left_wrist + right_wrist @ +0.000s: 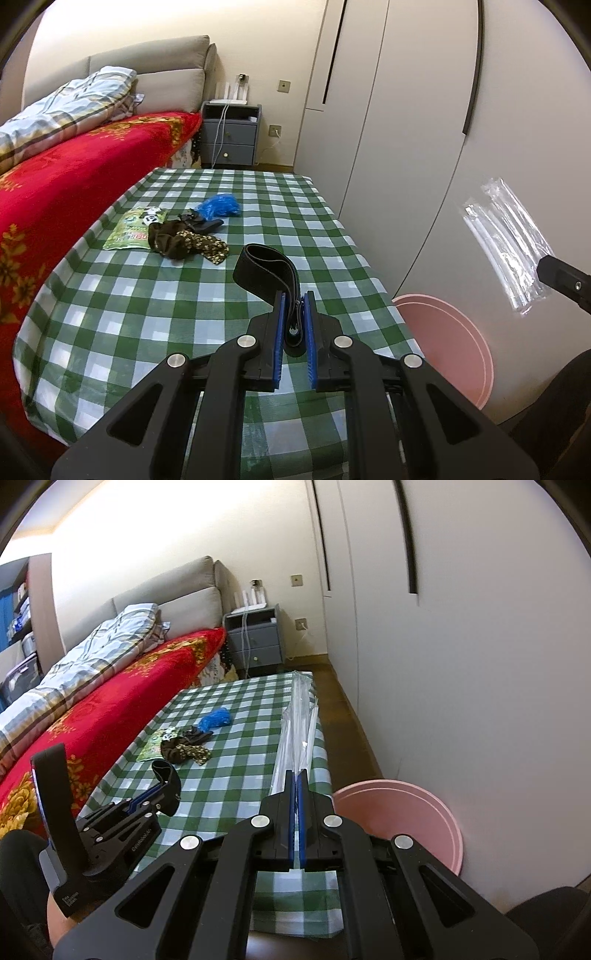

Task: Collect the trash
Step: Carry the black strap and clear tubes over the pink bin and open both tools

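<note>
Green-checked cloth covers the table [155, 314], frame centre; a pink basin [436, 812] sits lower right. Left hand-held gripper [294, 314] pinches a black band [266, 269]; right hand-held gripper [297, 782], pressed together, grips a clear plastic wrapper [299, 716].

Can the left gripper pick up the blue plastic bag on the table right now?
Probably not yet: the left gripper is already shut on the black elastic band. The path to the blue plastic bag looks clear otherwise.
</note>
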`<act>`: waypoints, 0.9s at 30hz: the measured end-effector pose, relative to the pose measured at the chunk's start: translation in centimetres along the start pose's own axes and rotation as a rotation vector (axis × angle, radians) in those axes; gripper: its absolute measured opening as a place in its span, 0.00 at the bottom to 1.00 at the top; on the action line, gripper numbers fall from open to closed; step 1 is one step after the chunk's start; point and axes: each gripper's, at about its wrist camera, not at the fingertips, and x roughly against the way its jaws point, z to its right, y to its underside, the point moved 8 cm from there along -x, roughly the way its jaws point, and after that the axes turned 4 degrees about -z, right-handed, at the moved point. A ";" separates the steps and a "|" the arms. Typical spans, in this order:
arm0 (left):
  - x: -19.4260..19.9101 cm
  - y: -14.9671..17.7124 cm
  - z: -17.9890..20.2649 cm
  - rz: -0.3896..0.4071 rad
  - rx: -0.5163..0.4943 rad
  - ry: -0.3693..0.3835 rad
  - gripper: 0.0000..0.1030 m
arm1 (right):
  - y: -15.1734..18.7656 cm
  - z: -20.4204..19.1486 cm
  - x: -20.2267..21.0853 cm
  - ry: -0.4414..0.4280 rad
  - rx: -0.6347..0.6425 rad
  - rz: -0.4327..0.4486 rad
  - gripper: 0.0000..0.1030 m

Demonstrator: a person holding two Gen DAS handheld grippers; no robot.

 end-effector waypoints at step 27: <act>-2.2 -0.1 6.8 -0.003 -0.112 0.124 0.10 | 0.7 7.4 -0.3 0.136 -0.153 -0.022 0.01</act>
